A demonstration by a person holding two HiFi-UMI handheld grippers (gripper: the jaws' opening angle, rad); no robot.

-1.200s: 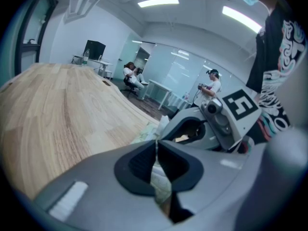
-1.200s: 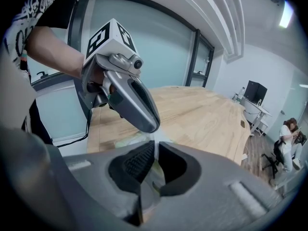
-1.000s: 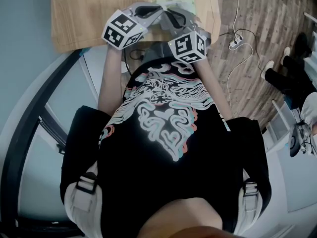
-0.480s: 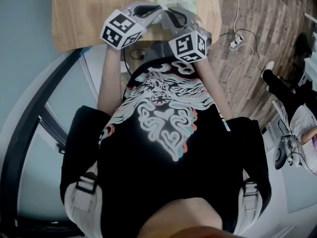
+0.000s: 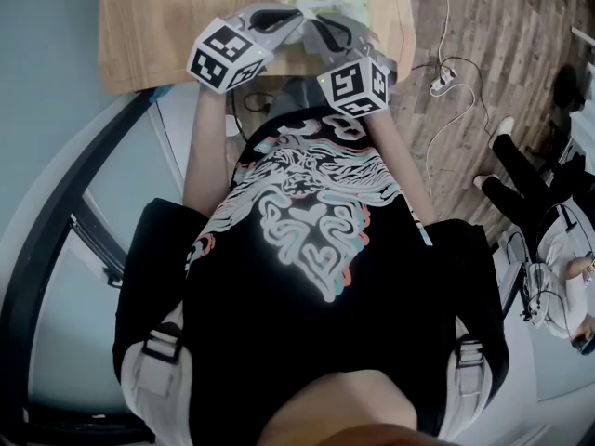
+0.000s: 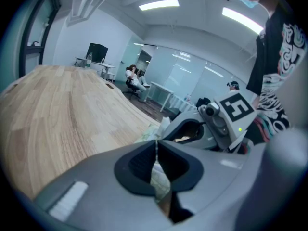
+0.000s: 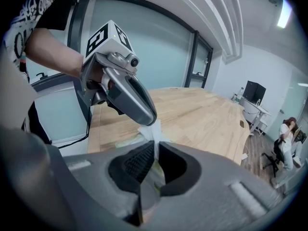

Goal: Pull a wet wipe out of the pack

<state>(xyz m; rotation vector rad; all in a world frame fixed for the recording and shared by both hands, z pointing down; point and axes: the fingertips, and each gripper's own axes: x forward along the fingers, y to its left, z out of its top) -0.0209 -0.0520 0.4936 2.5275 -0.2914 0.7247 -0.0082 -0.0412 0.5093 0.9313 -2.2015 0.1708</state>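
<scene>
The wet wipe (image 7: 152, 131) is being clamped by the fingers of the right gripper (image 7: 155, 148), just above the pack (image 7: 119, 141) lying on the tabletop (image 7: 202, 114). The fingers of the left gripper (image 6: 157, 148) are being pressed together on its upper tip.

The head view looks steeply down over the torso at the left gripper (image 5: 284, 19) and right gripper (image 5: 323, 26). Each gripper view sits close behind its own jaws, facing the other gripper. Both share the table (image 6: 62, 114) beyond and the wet wipe (image 7: 152, 129) at their tips.
</scene>
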